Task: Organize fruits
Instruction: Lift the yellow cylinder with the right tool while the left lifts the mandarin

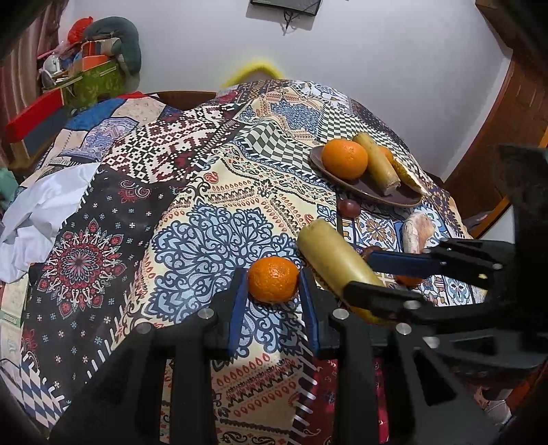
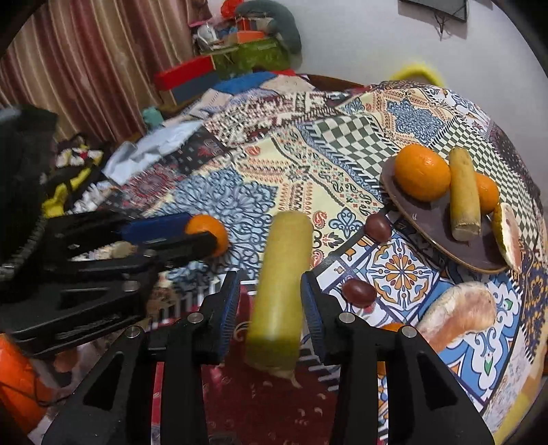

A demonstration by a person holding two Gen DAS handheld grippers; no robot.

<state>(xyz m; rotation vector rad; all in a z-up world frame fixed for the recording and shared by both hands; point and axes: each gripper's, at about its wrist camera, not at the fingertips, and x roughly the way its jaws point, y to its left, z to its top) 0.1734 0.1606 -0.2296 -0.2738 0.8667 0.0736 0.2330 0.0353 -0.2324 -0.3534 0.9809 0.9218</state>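
Behind the plate (image 2: 428,219), a second orange (image 2: 488,191) shows only as a sliver past the upright cane piece (image 2: 463,195). Nearer than the plate, another orange fruit (image 2: 390,327) is mostly hidden by the right gripper (image 2: 270,294). The large cane stick (image 2: 279,287) is motion-blurred. Above the plate, a dark wall fixture (image 2: 435,7) is cut off by the frame's top edge.

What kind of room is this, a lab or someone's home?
Most likely a home, perhaps a dining corner. A patterned tablecloth covers the table, a plate holds oranges and other fruit, striped curtains hang behind, and a shelf of household clutter stands by the wall.
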